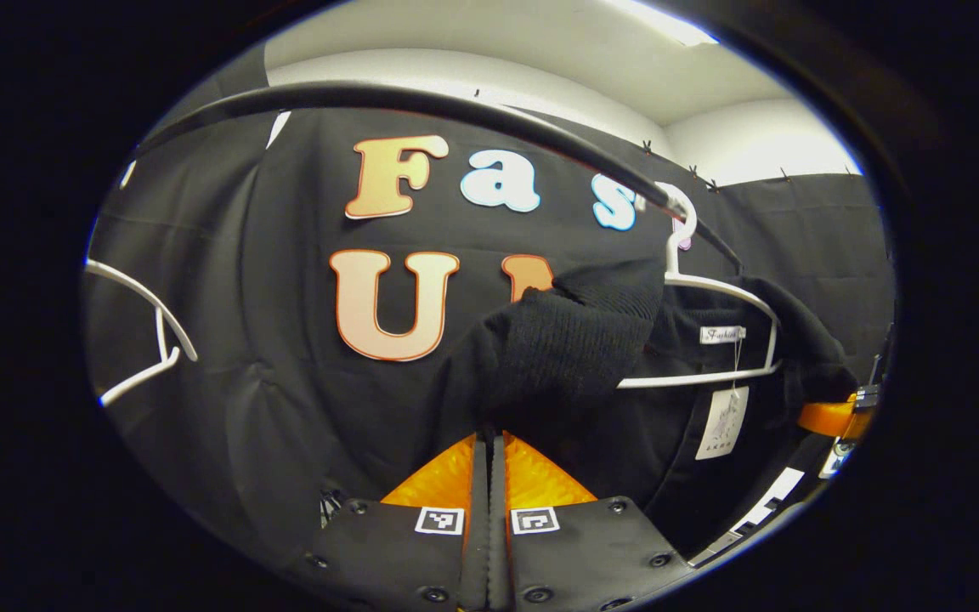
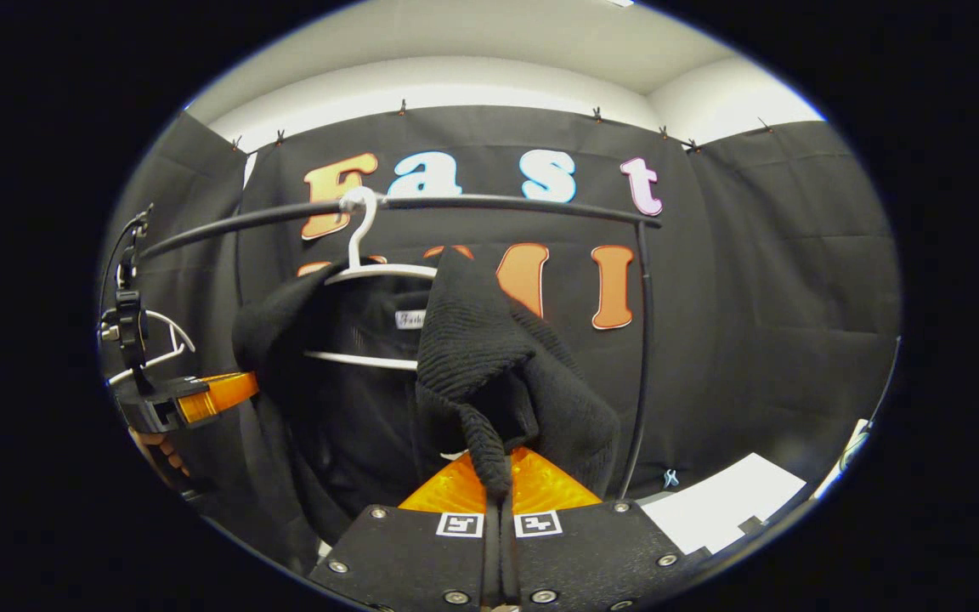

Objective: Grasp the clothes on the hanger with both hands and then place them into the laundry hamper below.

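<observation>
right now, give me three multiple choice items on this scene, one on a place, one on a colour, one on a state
1. Where does the white hanger hang?
A. on the black rail
B. on a door hook
C. in a basket

2. What colour is the knitted garment?
A. red
B. black
C. white

3. What is the right claw doing?
A. open, away from the cloth
B. shut on the garment
C. holding the hanger

Answers:
1. A, its hook loops over the rail.
2. B, the knit is black.
3. B, its fingers close on a fold.

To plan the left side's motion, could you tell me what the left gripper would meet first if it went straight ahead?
The left gripper is closed on the black sweater, so that knit comes first; beyond it probably the booth wall.
</observation>
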The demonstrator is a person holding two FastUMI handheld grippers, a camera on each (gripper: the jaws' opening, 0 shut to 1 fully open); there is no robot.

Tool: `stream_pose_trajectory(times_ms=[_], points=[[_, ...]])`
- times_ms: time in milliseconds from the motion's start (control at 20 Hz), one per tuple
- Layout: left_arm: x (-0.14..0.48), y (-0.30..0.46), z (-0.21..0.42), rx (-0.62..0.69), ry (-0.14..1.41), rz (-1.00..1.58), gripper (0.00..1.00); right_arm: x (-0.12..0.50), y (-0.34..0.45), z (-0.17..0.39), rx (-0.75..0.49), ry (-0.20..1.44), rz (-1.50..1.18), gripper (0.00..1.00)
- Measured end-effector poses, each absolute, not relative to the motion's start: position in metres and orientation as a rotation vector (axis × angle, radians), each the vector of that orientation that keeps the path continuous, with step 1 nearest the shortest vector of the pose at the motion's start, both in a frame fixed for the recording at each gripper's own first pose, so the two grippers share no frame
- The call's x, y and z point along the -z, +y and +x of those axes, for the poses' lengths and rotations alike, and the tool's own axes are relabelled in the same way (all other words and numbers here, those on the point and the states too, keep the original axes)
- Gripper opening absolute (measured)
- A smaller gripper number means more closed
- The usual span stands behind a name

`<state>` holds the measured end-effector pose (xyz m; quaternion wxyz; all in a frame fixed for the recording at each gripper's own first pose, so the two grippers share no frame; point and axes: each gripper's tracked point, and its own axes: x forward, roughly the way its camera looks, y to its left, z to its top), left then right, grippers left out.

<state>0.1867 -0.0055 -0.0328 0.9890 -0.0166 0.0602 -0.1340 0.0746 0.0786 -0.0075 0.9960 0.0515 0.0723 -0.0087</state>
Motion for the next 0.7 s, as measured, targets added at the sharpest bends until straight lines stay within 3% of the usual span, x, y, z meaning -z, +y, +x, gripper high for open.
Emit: stream_pose_trajectory(times_ms=[50,150,200,450,700], points=[[0.024,0.000,0.188,0.253,0.105,-0.024,0.06,-0.001,0.074,0.074,0.027,0.134,0.108,0.00],[0.007,0.014,0.196,0.225,0.065,-0.006,0.09,-0.017,0.063,0.076,0.045,0.109,0.107,0.00],[0.000,0.021,0.198,0.212,0.055,-0.002,0.06,-0.027,0.056,0.075,0.055,0.097,0.101,0.07],[-0.009,0.038,0.211,0.189,0.046,0.002,0.09,-0.056,0.026,0.073,0.099,0.054,0.097,0.00],[-0.011,0.055,0.225,0.137,0.041,0.004,0.06,-0.074,-0.009,0.079,0.146,0.036,0.087,0.00]])
